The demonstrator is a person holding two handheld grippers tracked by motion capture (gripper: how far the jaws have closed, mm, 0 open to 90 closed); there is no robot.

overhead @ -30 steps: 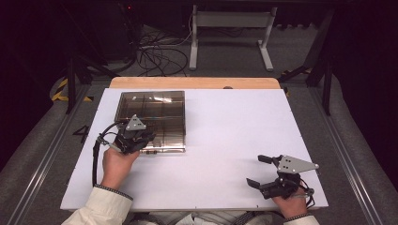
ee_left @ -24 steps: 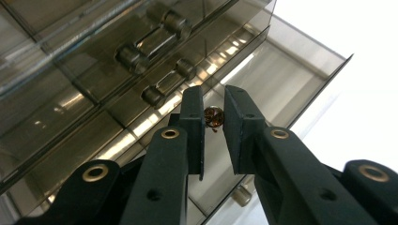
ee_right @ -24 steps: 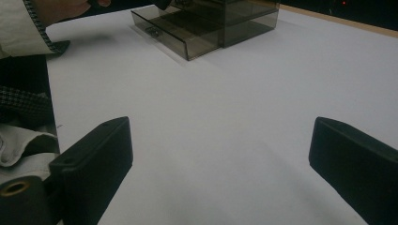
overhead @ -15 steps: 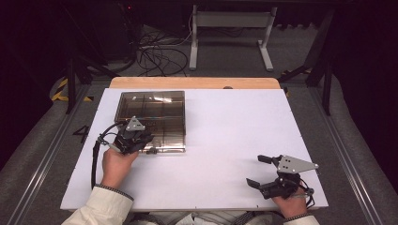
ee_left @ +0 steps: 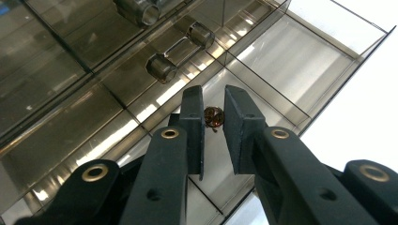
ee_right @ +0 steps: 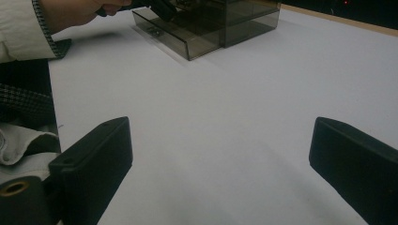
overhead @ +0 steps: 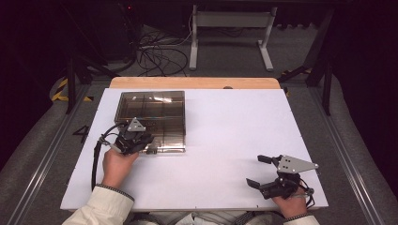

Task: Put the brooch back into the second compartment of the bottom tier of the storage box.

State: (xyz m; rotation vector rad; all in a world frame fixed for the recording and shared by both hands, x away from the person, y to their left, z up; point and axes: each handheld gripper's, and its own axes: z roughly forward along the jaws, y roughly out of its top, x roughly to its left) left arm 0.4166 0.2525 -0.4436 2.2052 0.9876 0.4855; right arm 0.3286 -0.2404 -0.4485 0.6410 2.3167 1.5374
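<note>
**Over the drawer at the organizer's near edge: small part between the left jaws**

At roughly 9 o'clock on the white bench (overhead: 225,140), a smoke-tinted plastic organizer box (overhead: 152,110) sits flat with one shallow drawer (ee_left: 263,70) pulled out toward the person. The left hand-held gripper (ee_left: 214,110) is poised over that drawer at the box's 6 o'clock edge, its jaws drawn close together with a small round brown part (ee_left: 214,116) lodged in the narrow gap at their tips. The jaws appear closed on this part; actual pad contact is judged, not plainly seen. The part hangs above the drawer floor, over a divided compartment.

The right hand-held gripper (overhead: 263,171) rests at about 5 o'clock on the bench, well apart from the box, jaws spread wide with nothing between them.

Judgement on step: the part is either being lifted from or lowered into a drawer compartment; the pictures do not settle which. The next move calls for a steady vertical travel, clear of the thin divider walls, with the grip maintained so that the small part does not slip.

Orientation: the part looks near-round, one face turned toward the left gripper's camera; no long axis can be made out. The drawer's long axis runs 9 to 3 o'clock, parallel to the bench's near edge.
</note>
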